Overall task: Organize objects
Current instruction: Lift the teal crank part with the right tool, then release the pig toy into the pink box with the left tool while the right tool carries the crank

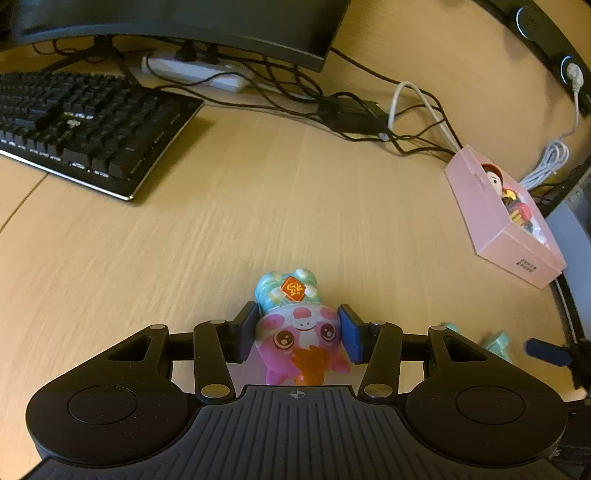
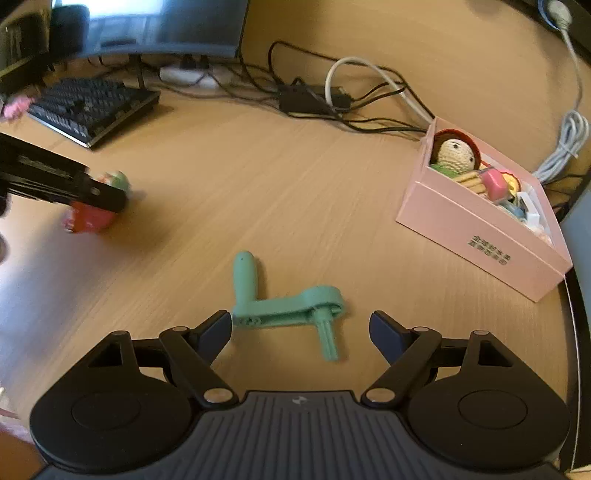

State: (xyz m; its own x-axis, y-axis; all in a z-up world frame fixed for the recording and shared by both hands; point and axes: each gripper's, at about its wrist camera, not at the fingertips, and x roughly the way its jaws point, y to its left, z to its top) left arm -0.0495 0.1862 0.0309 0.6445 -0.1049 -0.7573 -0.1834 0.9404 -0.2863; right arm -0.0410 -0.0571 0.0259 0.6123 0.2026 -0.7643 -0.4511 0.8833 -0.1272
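Note:
My left gripper (image 1: 300, 332) is shut on a pink and teal toy figure (image 1: 299, 328), its blue pads pressing both sides of the head, just above the wooden desk. In the right wrist view the left gripper (image 2: 107, 195) and the toy (image 2: 94, 210) show blurred at the left. My right gripper (image 2: 301, 328) is open, its fingers on either side of a mint green plastic crank handle (image 2: 280, 306) lying flat on the desk. A pink box (image 2: 484, 229) holding a knitted doll (image 2: 456, 153) and small toys stands at the right; it also shows in the left wrist view (image 1: 495, 218).
A black keyboard (image 1: 85, 125) lies at the back left under a monitor (image 1: 177, 22). A white power strip (image 1: 195, 72), a black adapter (image 2: 303, 99) and tangled cables (image 2: 369, 92) run along the back. The desk edge curves at the right behind the box.

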